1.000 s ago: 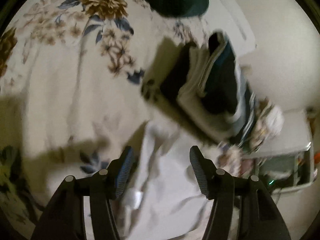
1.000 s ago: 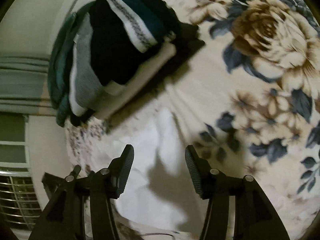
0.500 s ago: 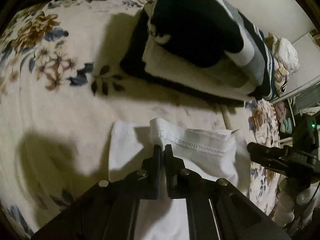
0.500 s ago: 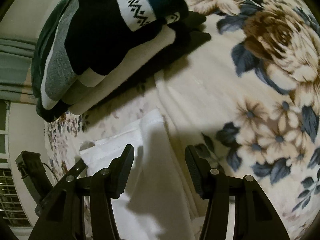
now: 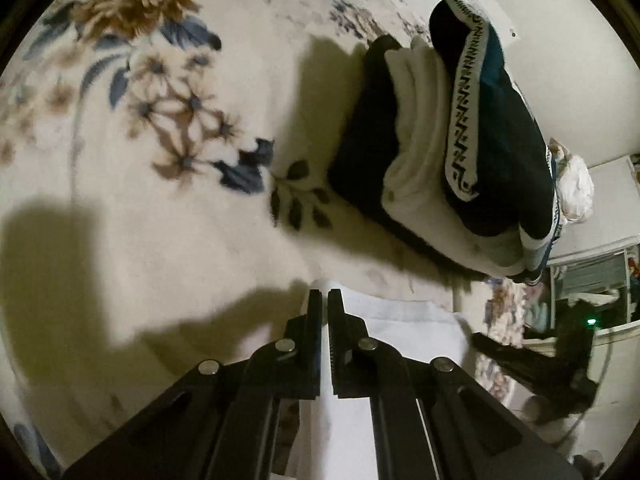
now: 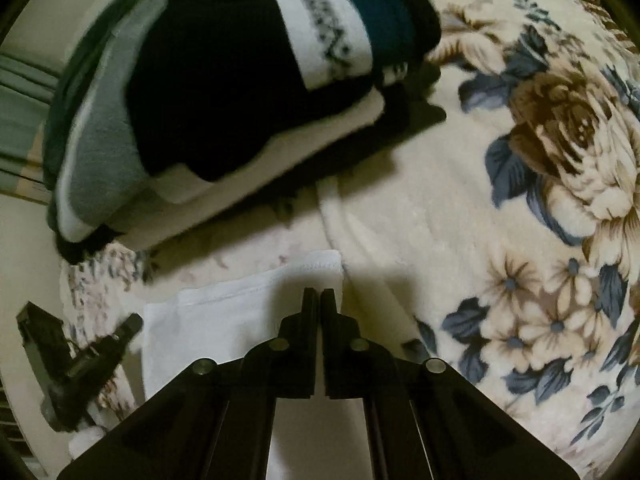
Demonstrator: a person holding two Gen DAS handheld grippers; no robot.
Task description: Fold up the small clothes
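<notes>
A small white garment [image 5: 404,320] lies on the floral blanket [image 5: 160,208], just in front of both grippers; in the right wrist view it [image 6: 224,312] shows a stitched hem. My left gripper [image 5: 325,296] is shut on its left edge. My right gripper [image 6: 318,294] is shut on its right edge. Each gripper shows in the other's view: the right one [image 5: 532,364] at the garment's far side, the left one [image 6: 84,360] likewise.
A stack of folded clothes [image 5: 460,144], black, white and teal with a patterned band, sits on the blanket just beyond the garment; it also shows in the right wrist view [image 6: 224,80]. A wall and furniture lie past the bed edge [image 5: 592,280].
Both grippers were open a second ago. The left one closed on the white garment first, then the right one closed on it. Both have moved closer to the folded stack.
</notes>
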